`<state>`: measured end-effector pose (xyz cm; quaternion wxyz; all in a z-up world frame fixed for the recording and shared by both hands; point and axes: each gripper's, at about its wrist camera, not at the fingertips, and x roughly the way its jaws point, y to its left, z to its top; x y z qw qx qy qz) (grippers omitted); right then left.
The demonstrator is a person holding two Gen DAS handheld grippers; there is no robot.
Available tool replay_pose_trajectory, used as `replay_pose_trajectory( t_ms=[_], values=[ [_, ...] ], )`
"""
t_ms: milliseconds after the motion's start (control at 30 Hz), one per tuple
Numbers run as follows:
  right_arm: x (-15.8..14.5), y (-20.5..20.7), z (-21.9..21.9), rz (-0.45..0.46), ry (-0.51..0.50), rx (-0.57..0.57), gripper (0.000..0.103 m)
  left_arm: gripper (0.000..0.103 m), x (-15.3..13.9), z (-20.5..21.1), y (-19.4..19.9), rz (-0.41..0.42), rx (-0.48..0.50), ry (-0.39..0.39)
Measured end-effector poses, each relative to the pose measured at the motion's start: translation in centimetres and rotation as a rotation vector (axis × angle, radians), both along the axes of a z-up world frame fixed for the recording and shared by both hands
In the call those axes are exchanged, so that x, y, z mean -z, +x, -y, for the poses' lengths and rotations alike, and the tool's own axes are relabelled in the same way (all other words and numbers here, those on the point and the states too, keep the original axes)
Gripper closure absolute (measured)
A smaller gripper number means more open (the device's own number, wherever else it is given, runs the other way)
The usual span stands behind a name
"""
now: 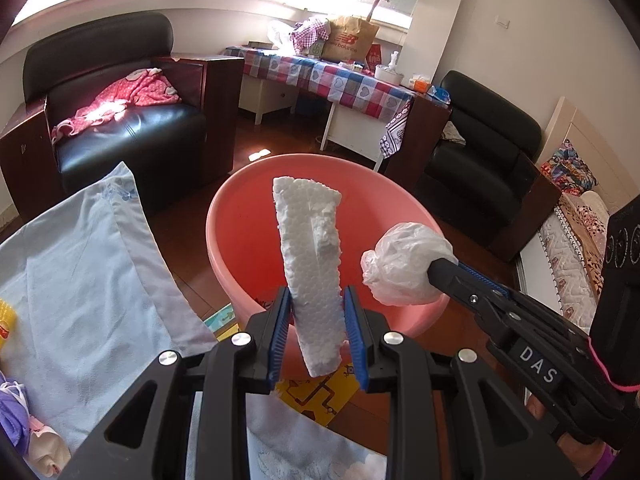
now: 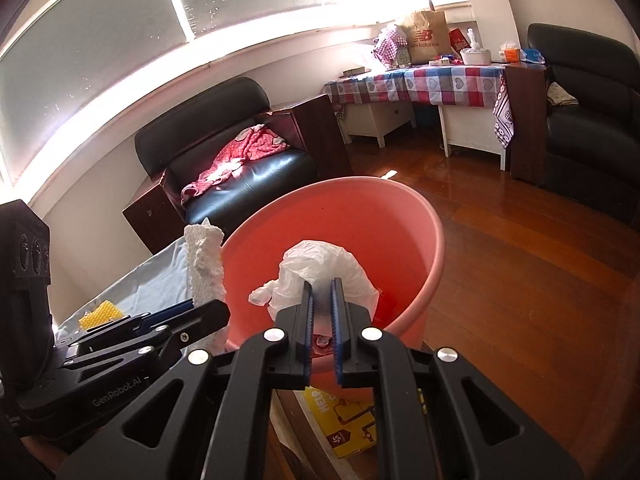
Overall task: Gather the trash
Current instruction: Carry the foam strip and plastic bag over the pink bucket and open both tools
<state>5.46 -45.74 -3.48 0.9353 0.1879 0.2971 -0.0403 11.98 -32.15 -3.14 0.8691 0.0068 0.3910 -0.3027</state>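
1. Nearest, the left gripper (image 1: 316,308) is clamped on a white foam slab (image 1: 310,256) above the pink bucket (image 1: 236,216).
2. Beside it, the right gripper (image 2: 321,304) pinches a crumpled plastic bag (image 2: 320,260) over the bucket's rim.
3. Beyond the bucket stands a black armchair (image 1: 132,136).

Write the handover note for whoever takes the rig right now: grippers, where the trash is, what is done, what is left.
Left hand-held gripper: shut on the white foam strip, held upright over the near rim of the pink bucket.
Right hand-held gripper: shut on the crumpled plastic bag, held above the bucket's mouth.
Done: both pieces picked up and brought to the bucket; some scraps already lie inside.
Left: release both into the bucket.
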Motion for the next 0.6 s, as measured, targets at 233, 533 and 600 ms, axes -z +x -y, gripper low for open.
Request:
replay_pose_trajectory(
  t_ms=[233,533,600],
  values=[
    [0.0,0.5,0.3,0.000,-0.001,0.011,0.095,0.061,0.3,0.0,0.6,-0.008,-0.021,-0.005],
    [0.1,0.4,0.0,0.005,-0.014,0.011,0.095,0.058,-0.6,-1.5,-0.6,-0.022,-0.031,-0.041],
    [0.1,0.4,0.0,0.007,-0.016,0.018,0.095,0.058,-1.0,-2.1,-1.2,-0.018,-0.033,-0.052]
  ],
)
